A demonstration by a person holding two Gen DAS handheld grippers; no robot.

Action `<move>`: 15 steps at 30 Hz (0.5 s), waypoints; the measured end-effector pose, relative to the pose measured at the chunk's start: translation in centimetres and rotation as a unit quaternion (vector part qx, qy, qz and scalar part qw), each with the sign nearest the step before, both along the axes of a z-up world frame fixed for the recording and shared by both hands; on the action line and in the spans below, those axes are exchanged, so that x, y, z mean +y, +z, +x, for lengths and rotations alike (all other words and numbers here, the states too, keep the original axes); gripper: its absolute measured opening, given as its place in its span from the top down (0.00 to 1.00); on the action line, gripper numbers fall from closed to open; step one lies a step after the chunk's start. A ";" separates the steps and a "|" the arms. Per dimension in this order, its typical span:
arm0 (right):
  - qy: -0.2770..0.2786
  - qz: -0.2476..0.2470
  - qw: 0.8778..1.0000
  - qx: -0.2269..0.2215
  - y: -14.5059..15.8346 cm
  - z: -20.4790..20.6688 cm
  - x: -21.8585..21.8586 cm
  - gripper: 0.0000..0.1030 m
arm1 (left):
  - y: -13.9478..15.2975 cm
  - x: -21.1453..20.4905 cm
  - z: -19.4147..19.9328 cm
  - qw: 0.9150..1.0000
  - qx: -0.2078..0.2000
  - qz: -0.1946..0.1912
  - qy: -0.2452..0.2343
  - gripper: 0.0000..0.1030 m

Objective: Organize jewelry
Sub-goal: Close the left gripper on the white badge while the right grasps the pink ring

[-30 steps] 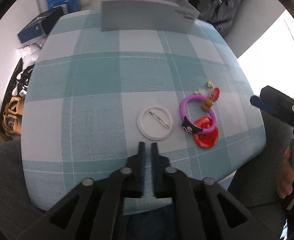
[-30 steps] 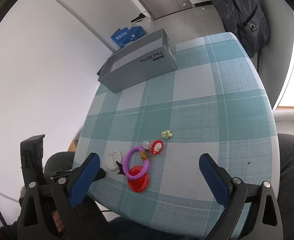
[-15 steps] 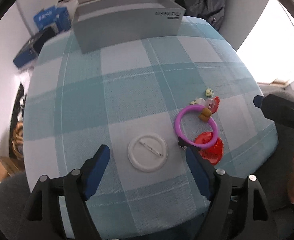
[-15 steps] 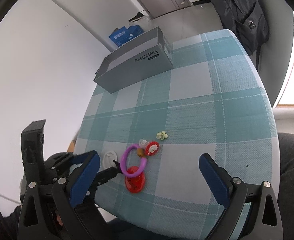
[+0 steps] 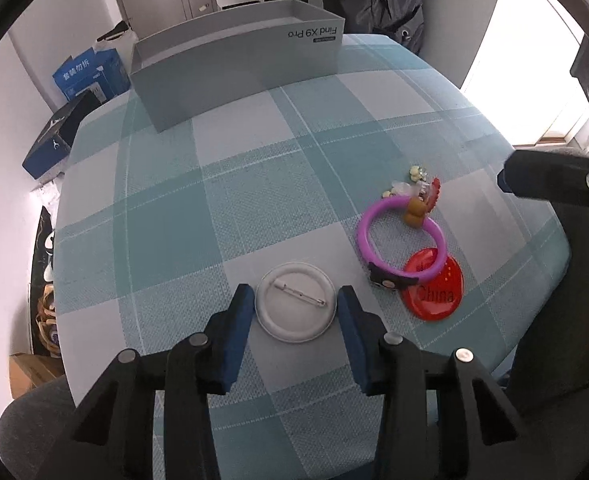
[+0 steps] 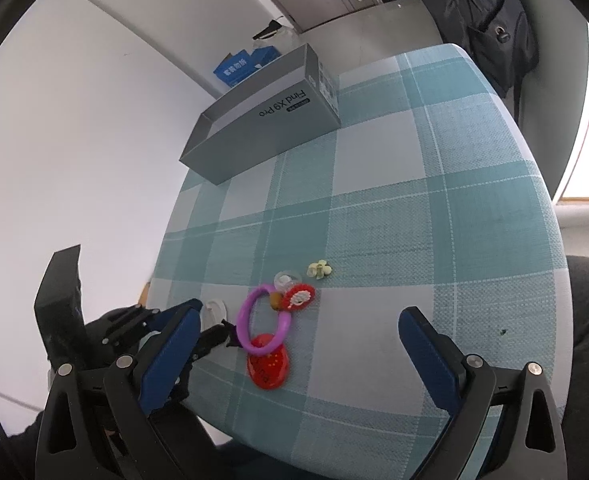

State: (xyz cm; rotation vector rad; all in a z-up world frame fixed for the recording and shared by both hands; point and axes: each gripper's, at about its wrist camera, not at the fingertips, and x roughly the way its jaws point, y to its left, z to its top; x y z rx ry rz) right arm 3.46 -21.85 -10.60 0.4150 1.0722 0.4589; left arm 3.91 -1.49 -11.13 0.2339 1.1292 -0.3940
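Observation:
A white round pin badge [image 5: 294, 306] lies face down on the checked tablecloth, between the blue pads of my left gripper [image 5: 294, 306], which is open around it without visibly squeezing it. To its right lie a purple bracelet [image 5: 398, 240] with a black charm, a red "China" badge [image 5: 434, 290] and small trinkets [image 5: 418, 186]. In the right wrist view the bracelet [image 6: 264, 320] and red badge [image 6: 268, 366] lie near the table's front edge. My right gripper [image 6: 300, 336] is open and empty, above that edge. A grey open box [image 5: 238, 60] stands at the back.
Blue cartons [image 5: 90, 72] stand on the floor behind the table's left side. A dark jacket [image 6: 490, 20] hangs behind the far right corner. The table edge [image 6: 162, 264] drops off near the white wall on the left.
My left gripper opened from shut, moved forward and down, and now straddles the white badge with its jaws narrower than half a second ago. The right gripper stayed open and drifted slightly.

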 end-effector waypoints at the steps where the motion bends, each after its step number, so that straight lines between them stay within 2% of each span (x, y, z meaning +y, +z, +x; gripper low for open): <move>1: 0.001 -0.001 1.000 -0.001 0.0 0.0 0.1 0.03 | -0.1 -0.1 0.1 1.000 -0.001 0.002 -0.002 0.63; 10: 0.003 0.003 1.000 0.000 0.0 -0.2 -0.1 0.03 | 0.8 1.0 -0.4 1.000 0.004 -0.014 0.021 0.63; 15: 0.018 -0.004 1.000 0.011 -0.3 -0.2 1.0 0.03 | 2.3 2.2 -0.3 0.999 -0.010 -0.033 0.041 0.63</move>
